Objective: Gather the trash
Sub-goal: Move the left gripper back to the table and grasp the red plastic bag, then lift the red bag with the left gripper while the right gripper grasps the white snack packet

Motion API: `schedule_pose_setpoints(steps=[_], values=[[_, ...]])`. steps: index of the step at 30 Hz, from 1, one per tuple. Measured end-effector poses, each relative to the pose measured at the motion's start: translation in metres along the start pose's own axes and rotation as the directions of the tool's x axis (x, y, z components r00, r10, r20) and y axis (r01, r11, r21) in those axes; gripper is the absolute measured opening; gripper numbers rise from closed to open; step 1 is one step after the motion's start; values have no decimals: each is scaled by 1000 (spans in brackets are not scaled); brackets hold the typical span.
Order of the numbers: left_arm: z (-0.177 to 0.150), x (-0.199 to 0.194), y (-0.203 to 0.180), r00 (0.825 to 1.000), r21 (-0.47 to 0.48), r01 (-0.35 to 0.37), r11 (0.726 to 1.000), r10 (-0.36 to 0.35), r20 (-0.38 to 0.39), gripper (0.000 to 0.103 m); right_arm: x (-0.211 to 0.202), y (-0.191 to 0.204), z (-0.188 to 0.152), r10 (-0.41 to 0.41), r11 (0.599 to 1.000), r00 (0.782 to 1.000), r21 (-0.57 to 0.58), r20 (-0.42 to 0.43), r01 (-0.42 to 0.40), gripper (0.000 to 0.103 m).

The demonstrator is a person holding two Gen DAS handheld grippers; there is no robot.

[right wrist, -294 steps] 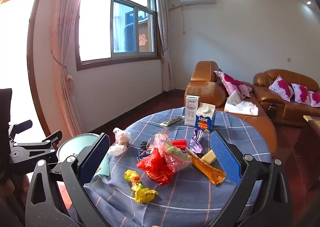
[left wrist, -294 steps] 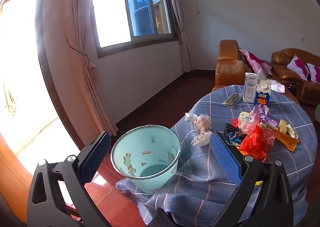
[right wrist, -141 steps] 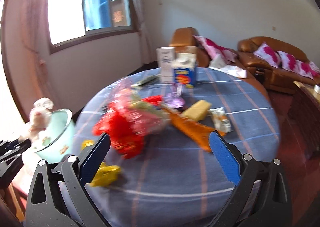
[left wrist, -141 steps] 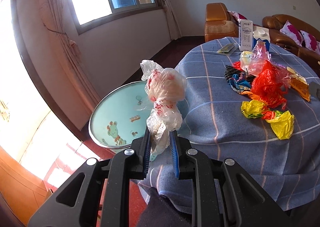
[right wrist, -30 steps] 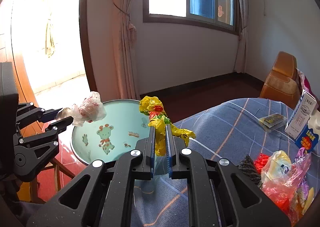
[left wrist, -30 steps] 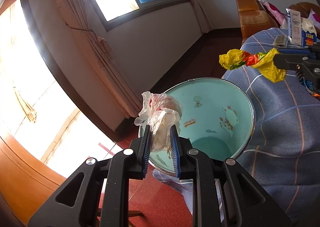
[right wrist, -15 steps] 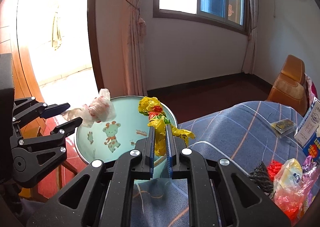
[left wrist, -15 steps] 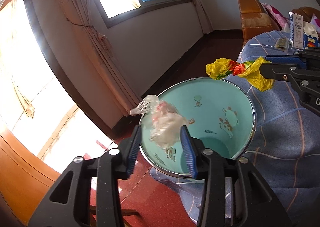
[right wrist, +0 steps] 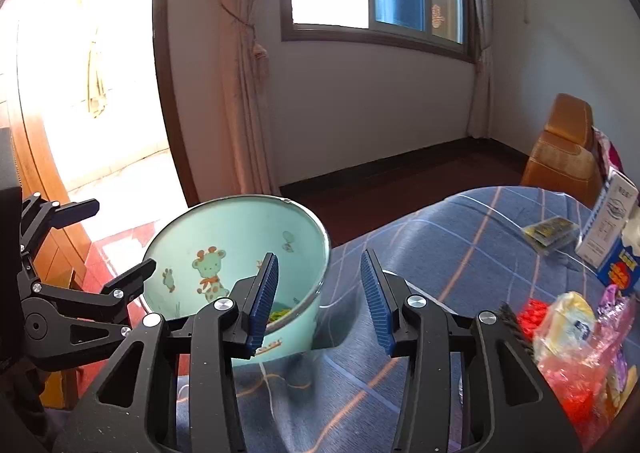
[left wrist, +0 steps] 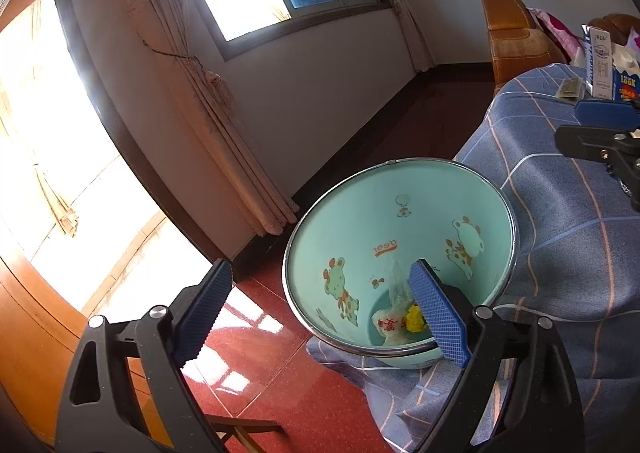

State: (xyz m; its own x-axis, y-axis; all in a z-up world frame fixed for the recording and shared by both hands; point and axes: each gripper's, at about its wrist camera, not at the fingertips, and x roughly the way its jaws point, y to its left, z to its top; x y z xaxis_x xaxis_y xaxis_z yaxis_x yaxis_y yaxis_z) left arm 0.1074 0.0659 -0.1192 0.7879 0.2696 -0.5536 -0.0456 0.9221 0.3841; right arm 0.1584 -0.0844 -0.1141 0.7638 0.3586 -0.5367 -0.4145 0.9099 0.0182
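A mint-green bin (left wrist: 400, 221) with cartoon animals stands on the floor against the blue checked tablecloth (left wrist: 560, 237). A clear plastic bag (left wrist: 390, 323) and a yellow wrapper (left wrist: 415, 320) lie at its bottom. My left gripper (left wrist: 320, 313) is open and empty above the bin's near rim. My right gripper (right wrist: 318, 293) is open and empty over the bin's right rim (right wrist: 324, 249); yellow wrapper (right wrist: 280, 313) shows inside. Loose trash (right wrist: 572, 337) lies on the table at right.
Two cartons (right wrist: 612, 237) and a small packet (right wrist: 550, 233) stand on the table's far side. An orange leather sofa (right wrist: 564, 149) is behind the table. Curtains (left wrist: 208, 93) and a window are beyond the bin. The floor is red tile (left wrist: 256, 357).
Both grippers opened. The plastic bag fell from the left gripper and the yellow wrapper from the right gripper; both now lie in the bin.
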Motion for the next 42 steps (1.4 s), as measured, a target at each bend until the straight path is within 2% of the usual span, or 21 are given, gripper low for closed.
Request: schedule_pose_setpoints(steps=[3, 6, 8, 10, 14, 17, 22, 26, 31, 34, 35, 36, 37, 38, 39, 40, 42], values=[[0, -5, -6, 1000, 3, 14, 1000, -14, -1, 89, -24, -16, -6, -62, 997, 998, 34, 5, 62, 50], [4, -16, -17, 998, -5, 64, 998, -63, 6, 89, -60, -36, -20, -127, 989, 992, 81, 22, 125, 56], [6, -27, -31, 996, 13, 91, 996, -91, 22, 89, -89, -58, -33, -194, 974, 981, 124, 22, 190, 59], [9, -38, -50, 990, 37, 132, 991, -134, 36, 90, -113, -82, -47, -258, 951, 966, 179, 15, 251, 61], [13, -56, -91, 978, 99, 192, 976, -198, 59, 90, -161, -133, -88, -388, 877, 921, 294, -37, 381, 64], [16, -65, -121, 968, 144, 231, 962, -242, 67, 91, -186, -161, -118, -448, 825, 891, 349, -77, 445, 65], [32, -84, -159, 947, 197, 282, 939, -306, 99, 91, -209, -185, -154, -490, 762, 864, 422, -119, 490, 65], [47, -100, -185, 925, 224, 327, 918, -360, 124, 91, -219, -196, -168, -514, 729, 849, 458, -124, 508, 68], [58, -110, -217, 892, 250, 398, 882, -436, 118, 91, -229, -205, -180, -522, 708, 845, 493, -117, 506, 70], [54, -106, -232, 890, 274, 408, 871, -446, 92, 91, -228, -207, -185, -516, 705, 848, 504, -120, 500, 70], [52, -103, -234, 888, 275, 416, 867, -452, 81, 84, -227, -206, -187, -512, 707, 850, 503, -120, 497, 70], [50, -101, -233, 881, 272, 436, 858, -468, 65, 65, -228, -206, -188, -510, 708, 852, 504, -119, 495, 70], [50, -97, -233, 872, 267, 462, 845, -488, 35, 56, -228, -206, -189, -508, 709, 853, 505, -118, 492, 70], [49, -95, -232, 862, 259, 487, 834, -507, 14, 42, -226, -207, -189, -507, 709, 854, 507, -116, 490, 70], [49, -93, -231, 849, 249, 512, 822, -528, -2, 34, -227, -207, -189, -506, 709, 855, 510, -112, 486, 70], [48, -92, -230, 842, 246, 525, 815, -540, -12, 16, -228, -207, -191, -505, 709, 856, 514, -110, 484, 70], [47, -93, -226, 834, 237, 539, 808, -552, -15, 9, -228, -206, -191, -501, 709, 859, 519, -106, 478, 70]])
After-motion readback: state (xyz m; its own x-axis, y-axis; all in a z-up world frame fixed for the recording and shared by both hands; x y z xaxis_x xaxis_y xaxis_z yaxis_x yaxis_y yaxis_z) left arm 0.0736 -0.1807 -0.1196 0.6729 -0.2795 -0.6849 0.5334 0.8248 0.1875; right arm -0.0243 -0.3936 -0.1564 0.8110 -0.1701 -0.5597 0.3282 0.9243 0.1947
